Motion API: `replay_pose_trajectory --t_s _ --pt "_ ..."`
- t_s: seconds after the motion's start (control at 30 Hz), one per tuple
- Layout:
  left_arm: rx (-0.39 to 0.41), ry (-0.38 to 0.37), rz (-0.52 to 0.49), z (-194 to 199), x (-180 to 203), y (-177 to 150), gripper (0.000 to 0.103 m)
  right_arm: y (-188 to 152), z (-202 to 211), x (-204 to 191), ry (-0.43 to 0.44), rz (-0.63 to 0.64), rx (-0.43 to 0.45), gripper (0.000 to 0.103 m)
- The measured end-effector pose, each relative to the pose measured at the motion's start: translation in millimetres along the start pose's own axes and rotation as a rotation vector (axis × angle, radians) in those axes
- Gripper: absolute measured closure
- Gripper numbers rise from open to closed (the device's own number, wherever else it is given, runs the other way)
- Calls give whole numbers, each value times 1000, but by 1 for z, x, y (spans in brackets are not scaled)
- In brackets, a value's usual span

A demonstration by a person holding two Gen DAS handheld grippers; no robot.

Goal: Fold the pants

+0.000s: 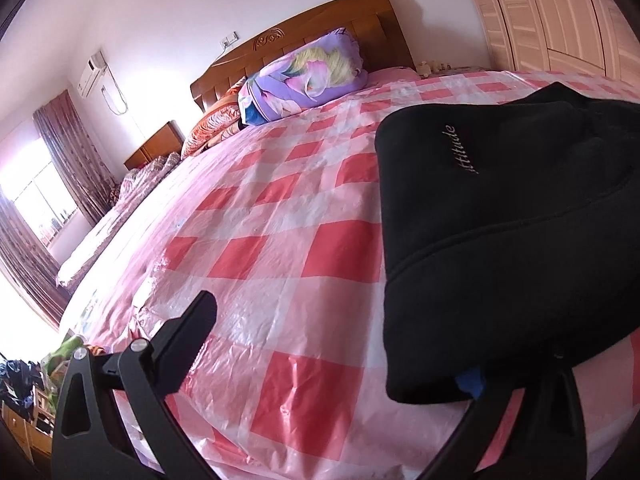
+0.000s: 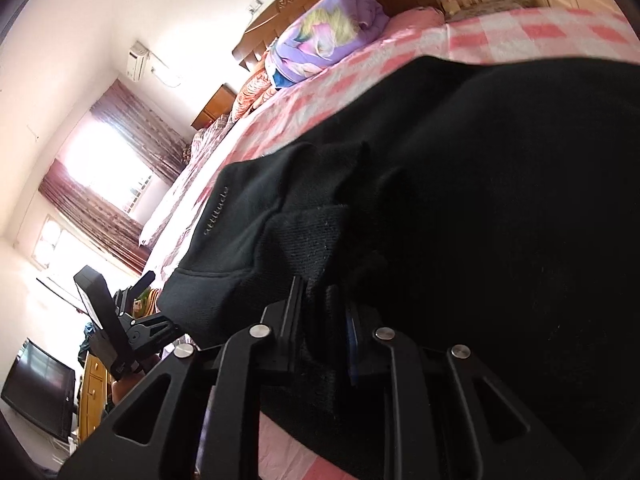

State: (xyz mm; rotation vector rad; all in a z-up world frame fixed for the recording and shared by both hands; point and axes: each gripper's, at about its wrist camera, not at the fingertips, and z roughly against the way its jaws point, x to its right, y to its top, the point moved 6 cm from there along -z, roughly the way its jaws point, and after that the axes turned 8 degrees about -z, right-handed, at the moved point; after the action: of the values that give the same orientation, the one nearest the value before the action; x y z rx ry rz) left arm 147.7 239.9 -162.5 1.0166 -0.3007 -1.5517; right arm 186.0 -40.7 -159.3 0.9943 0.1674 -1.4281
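Bed (image 1: 280, 240) under pink checked plastic cover. Black pants (image 1: 500, 220) lie on it, folded into thick stack; long axis hard to tell, embroidered word runs toward headboard (image 1: 304, 36). My right tool (image 2: 324, 312) pinches pants fabric. My left tool (image 1: 340, 344) spread wide; right finger hidden under pants edge.
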Motion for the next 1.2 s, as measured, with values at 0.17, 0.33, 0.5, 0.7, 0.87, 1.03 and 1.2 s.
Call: replay_pose_trajectory --t_s 0.17,0.33,0.5,0.7,0.87,1.03,1.2 --pt "-2 -94 -53 15 7 -5 1 6 19 -1 -89 27 25 63" --pt "73 -226 -207 65 18 -8 1 17 48 -4 -220 130 150 62" --pt "240 -365 8 93 -4 69 1 17 24 -52 -250 307 151 19" --pt "141 -504 106 31 30 159 1 -8 -20 -96 -275 543 97 19" --pt "-22 -659 138 -44 86 154 1 -22 -40 -63 -317 511 -12 17" --pt "-41 -711 140 -51 99 137 1 -18 -36 -59 -295 501 -24 16" --pt "-48 -589 156 -36 79 142 1 -15 -22 -62 -280 463 21 16"
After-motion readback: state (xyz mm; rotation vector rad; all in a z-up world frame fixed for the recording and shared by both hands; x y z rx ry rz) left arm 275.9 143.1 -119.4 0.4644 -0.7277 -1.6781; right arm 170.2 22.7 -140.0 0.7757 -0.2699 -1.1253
